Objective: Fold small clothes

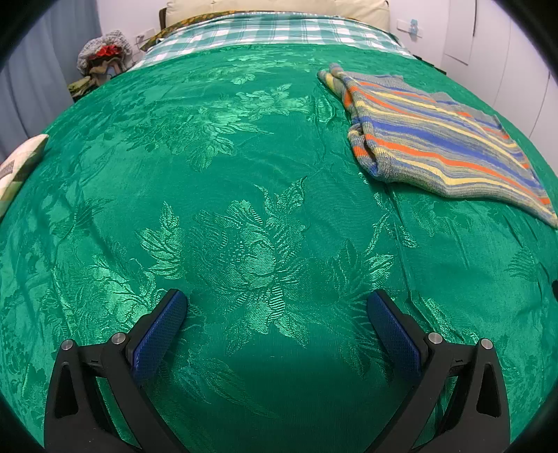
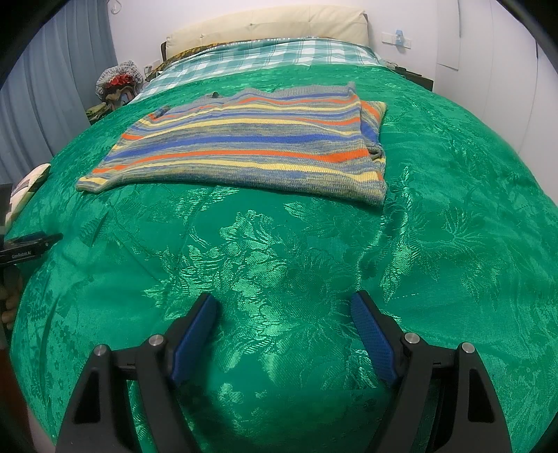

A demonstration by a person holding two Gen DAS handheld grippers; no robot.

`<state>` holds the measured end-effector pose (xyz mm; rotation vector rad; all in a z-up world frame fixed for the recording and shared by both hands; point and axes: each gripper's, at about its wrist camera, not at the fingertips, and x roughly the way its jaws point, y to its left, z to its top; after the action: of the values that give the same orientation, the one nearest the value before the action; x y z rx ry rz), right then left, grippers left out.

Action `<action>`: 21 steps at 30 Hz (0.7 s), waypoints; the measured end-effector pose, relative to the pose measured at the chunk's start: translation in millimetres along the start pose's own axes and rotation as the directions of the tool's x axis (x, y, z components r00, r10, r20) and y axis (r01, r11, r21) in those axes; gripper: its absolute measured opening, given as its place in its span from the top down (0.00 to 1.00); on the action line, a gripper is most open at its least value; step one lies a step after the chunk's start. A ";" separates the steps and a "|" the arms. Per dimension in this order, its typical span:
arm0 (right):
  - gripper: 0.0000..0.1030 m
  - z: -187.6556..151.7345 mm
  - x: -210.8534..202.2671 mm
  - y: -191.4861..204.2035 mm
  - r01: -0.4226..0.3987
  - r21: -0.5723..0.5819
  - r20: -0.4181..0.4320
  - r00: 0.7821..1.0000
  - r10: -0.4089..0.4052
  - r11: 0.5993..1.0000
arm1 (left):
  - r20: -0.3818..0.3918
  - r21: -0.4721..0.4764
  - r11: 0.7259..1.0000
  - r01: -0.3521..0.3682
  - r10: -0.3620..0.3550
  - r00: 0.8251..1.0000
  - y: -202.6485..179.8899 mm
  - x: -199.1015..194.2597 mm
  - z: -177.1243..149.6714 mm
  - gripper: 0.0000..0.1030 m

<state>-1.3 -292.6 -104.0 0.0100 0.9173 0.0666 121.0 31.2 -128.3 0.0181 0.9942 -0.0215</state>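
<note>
On the bed lies one striped sweater [image 2: 244, 146], spread flat on a green floral bedspread [image 2: 279, 261]. One sweater only can be counted, in bands of blue, orange, yellow and grey. Two grippers are in play, each with two black fingers bearing blue pads.

Across the right wrist view the sweater fills the upper middle of the frame, its right side folded over so that a second layer shows at that edge. It lies well above the right gripper [image 2: 284, 306], whose jaws stand wide apart at the bottom of the frame with only bedspread between them. At the left edge of that view a black part of the other gripper shows, with fingers of a hand just below it.

From the left wrist view the sweater [image 1: 436, 139] sits in the upper right, well apart from the left gripper [image 1: 277, 303], which is at the bottom centre. Those jaws are likewise spread wide and hold nothing.

Beyond the bedspread, at the top of both views, are one checked sheet [image 2: 265, 52], one cream headboard [image 2: 268, 26] and a pile of clothes [image 2: 118, 82] at the upper left.
</note>
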 end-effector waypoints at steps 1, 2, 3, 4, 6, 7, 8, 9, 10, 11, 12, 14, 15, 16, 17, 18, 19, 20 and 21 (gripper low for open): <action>0.23 0.2 0.4 0.3 0.001 0.000 0.000 1.000 -0.001 1.000 | 0.000 0.000 1.000 0.000 0.000 1.000 0.1 -0.1 0.0 0.01; 0.23 0.0 0.1 0.3 0.000 0.000 0.000 1.000 0.000 1.000 | 0.000 0.000 1.000 0.000 0.000 1.000 0.1 -0.1 -0.1 0.01; 0.23 0.1 0.3 0.4 0.001 0.000 -0.001 1.000 -0.001 1.000 | 0.000 0.000 1.000 0.000 0.000 1.000 0.1 -0.1 -0.1 0.01; 0.23 0.1 0.4 0.4 0.001 0.000 -0.001 1.000 -0.001 1.000 | 0.000 0.000 1.000 0.000 0.000 1.000 0.2 -0.1 -0.1 0.01; 0.23 0.1 1.3 1.2 0.004 0.000 -0.002 1.000 -0.004 1.000 | 0.000 0.000 1.000 0.000 0.000 1.000 0.2 -0.2 -0.2 0.01; 0.23 0.2 1.8 1.4 0.005 -0.001 -0.002 1.000 -0.005 1.000 | 0.000 0.001 1.000 0.000 0.000 1.000 0.3 -0.3 -0.2 0.01; 0.23 0.2 2.2 1.5 0.006 -0.001 -0.002 1.000 -0.006 1.000 | 0.000 0.001 1.000 0.000 0.000 1.000 0.3 -0.4 -0.3 0.01; 0.23 0.4 2.7 1.6 0.007 -0.002 -0.003 1.000 -0.007 1.000 | 0.000 0.001 1.000 0.000 0.000 1.000 0.4 -0.4 -0.3 0.01; 0.23 0.5 3.0 1.7 0.007 -0.002 -0.003 1.000 -0.007 1.000 | 0.000 0.001 1.000 0.000 0.000 1.000 0.5 -0.4 -0.3 0.01; 0.23 0.4 2.7 1.9 0.007 -0.001 -0.003 1.000 -0.007 1.000 | 0.000 0.001 1.000 0.000 0.000 1.000 0.5 -0.4 -0.2 0.01; 0.23 0.3 2.5 2.0 0.007 -0.001 -0.003 1.000 -0.007 1.000 | 0.000 0.001 1.000 0.000 0.000 1.000 0.5 -0.4 -0.3 0.01; 0.23 0.2 2.7 1.6 0.007 -0.001 -0.003 1.000 -0.007 1.000 | 0.000 0.001 1.000 0.001 -0.001 1.000 0.6 -0.5 -0.4 0.01; 0.23 0.2 2.3 1.9 0.007 -0.001 -0.002 1.000 -0.007 1.000 | 0.000 0.001 1.000 0.001 -0.001 1.000 0.7 -0.5 -0.4 0.01; 0.23 0.1 2.2 1.9 0.007 -0.001 -0.002 1.000 -0.007 1.000 | 0.000 0.001 1.000 0.001 -0.001 1.000 0.7 -0.6 -0.5 0.01; 0.23 0.1 2.3 1.8 0.007 -0.001 -0.002 1.000 -0.007 1.000 | 0.000 0.001 1.000 0.001 -0.001 1.000 0.7 -0.6 -0.4 0.01; 0.23 0.1 2.2 1.8 0.007 -0.001 -0.003 1.000 -0.007 1.000 | 0.000 0.001 1.000 0.001 -0.001 1.000 0.8 -0.6 -0.4 0.01; 0.23 0.1 2.1 1.8 0.007 -0.001 -0.003 1.000 -0.007 1.000 | 0.001 0.001 1.000 0.001 -0.001 1.000 0.8 -0.6 -0.5 0.01; 0.23 0.0 2.1 1.6 0.007 -0.001 -0.003 1.000 -0.007 1.000 | 0.001 0.001 1.000 0.001 -0.001 1.000 0.8 -0.7 -0.4 0.01; 0.23 0.0 1.9 1.6 0.007 -0.001 -0.003 1.000 -0.007 1.000 | 0.000 0.002 1.000 0.001 -0.001 1.000 0.9 -0.7 -0.5 0.01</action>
<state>-0.2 -290.9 -105.5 0.0058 0.9198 0.0606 120.2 32.1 -128.0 0.0190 0.9938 -0.0231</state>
